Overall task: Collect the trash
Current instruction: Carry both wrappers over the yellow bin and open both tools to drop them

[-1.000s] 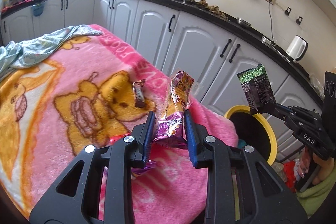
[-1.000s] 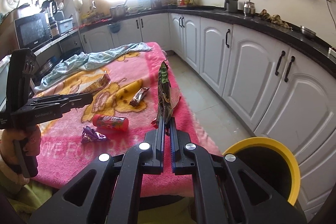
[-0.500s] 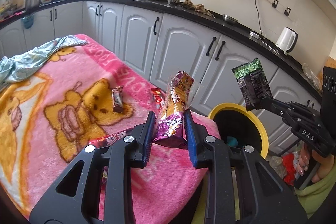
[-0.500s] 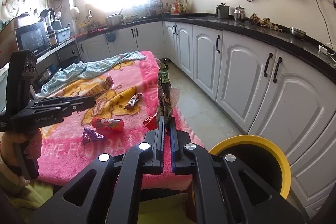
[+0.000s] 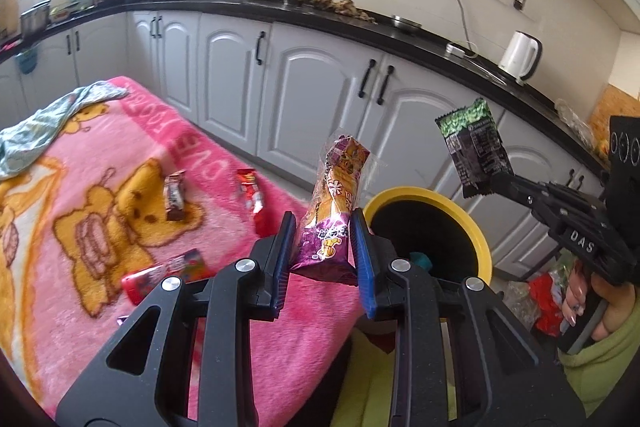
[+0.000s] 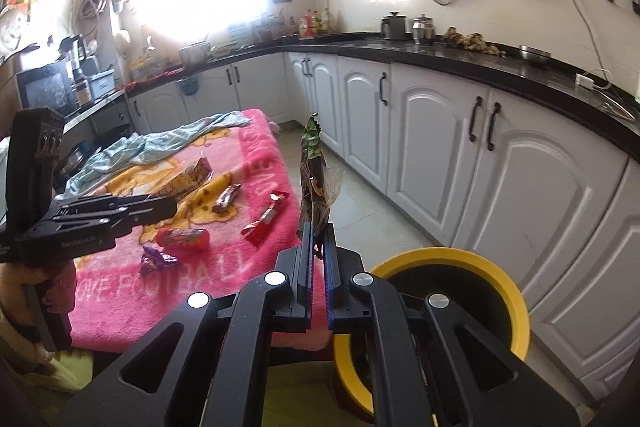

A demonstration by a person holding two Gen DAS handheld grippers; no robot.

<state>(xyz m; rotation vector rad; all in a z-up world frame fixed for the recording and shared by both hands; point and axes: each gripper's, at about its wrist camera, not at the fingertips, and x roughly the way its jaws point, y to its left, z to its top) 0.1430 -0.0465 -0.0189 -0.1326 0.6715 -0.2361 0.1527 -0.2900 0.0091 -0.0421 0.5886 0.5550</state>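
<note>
Now both tongs are closed on wrappers beside a round black bin with a yellow rim (image 5: 478, 227). The left tongs (image 5: 323, 239) grip the lower end of a purple and orange crinkly snack packet (image 5: 336, 203), which stands upright between the blue pads, just left of the bin's rim in the left wrist view. The right tongs (image 6: 317, 259) are pinched nearly flat on a thin green and black foil packet (image 6: 313, 171), seen edge-on from the right wrist camera and face-on from the left one, where it sticks up above the far side of the bin. A hand in a green sleeve (image 5: 600, 311) holds the right tool's handle. Behind the tongs, the surface is covered by a pink plush blanket with yellow bear pictures (image 6: 224, 267). More trash lies on it: a brown chocolate bar wrapper (image 5: 175, 191), a red and white torn wrapper (image 6: 266, 218), a red cylindrical tube (image 6: 183, 238) and a small crumpled purple foil (image 6: 156, 259) near the blanket's front edge. A pale blue cloth (image 6: 160, 143) is bunched at the far end. White cabinet doors with black handles (image 6: 472, 155) run along the wall under a black countertop.
</note>
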